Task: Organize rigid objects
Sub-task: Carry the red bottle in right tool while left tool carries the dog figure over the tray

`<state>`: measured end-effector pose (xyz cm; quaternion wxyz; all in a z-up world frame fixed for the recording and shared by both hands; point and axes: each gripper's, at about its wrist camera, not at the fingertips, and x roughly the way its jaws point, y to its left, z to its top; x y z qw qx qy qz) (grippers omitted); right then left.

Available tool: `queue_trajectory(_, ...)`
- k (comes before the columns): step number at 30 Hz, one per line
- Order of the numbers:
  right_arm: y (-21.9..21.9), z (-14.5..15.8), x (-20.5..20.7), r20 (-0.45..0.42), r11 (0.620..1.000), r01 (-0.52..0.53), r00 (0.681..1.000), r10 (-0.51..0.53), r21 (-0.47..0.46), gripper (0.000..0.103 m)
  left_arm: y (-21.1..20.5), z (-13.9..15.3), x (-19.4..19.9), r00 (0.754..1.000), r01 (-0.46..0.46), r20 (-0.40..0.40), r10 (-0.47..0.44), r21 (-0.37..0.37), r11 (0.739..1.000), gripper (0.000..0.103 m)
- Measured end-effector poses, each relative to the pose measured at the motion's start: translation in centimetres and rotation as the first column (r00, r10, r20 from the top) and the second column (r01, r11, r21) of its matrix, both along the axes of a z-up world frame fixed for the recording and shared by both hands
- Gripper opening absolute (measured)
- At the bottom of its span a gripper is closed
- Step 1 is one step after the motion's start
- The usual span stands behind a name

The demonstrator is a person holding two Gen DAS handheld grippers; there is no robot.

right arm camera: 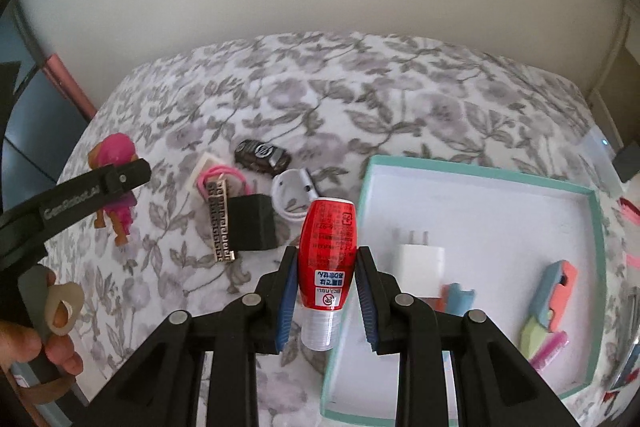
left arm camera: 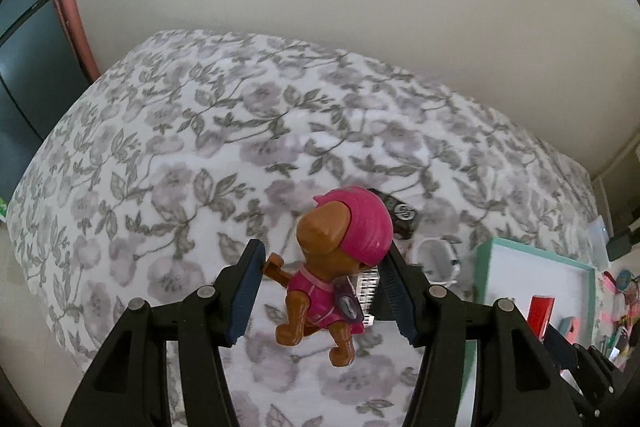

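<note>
Over a bed (left arm camera: 168, 155) spread with a grey floral cover, the left claw (left arm camera: 322, 287) pinches a brown toy pup in a pink helmet (left arm camera: 340, 259), its blue pads pressed against the figure's sides so that it hangs clear of the cover. The right claw (right arm camera: 326, 291) is clamped on a red tube (right arm camera: 328, 251) with a clear cap, held just over the near-left edge of a shallow teal-rimmed box (right arm camera: 598, 267). In that white-floored box lie a white plug adapter (right arm camera: 420, 261) and several pastel pieces (right arm camera: 554, 295). On the cover to the box's left sit a black car key fob (right arm camera: 262, 157), a white round case (right arm camera: 292, 195), a black block (right arm camera: 252, 223) touching a patterned strip (right arm camera: 221, 223), and a pink hair tie (right arm camera: 224, 175) on a white card.
</note>
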<state>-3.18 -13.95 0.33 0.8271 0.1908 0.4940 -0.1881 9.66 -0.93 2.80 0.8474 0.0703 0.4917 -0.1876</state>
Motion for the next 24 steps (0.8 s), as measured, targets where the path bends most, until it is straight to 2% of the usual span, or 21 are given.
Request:
queue_trajectory(12, -4.1, 1.0, -3.2, 0.017, 0.994, 0.108, 0.994, -0.108, 0.022, 0.030, -5.2, 0.7, -3.6, 0.993, 0.117, 0.009, -0.117, -0.014, 0.993, 0.060)
queue_trajectory(24, -9.2, 0.1, -6.7, -0.010, 0.972, 0.230, 0.973, -0.230, 0.049, 0.030, -12.4, 0.1, -8.3, 0.959, 0.282, -0.010, -0.283, -0.012, 0.959, 0.060)
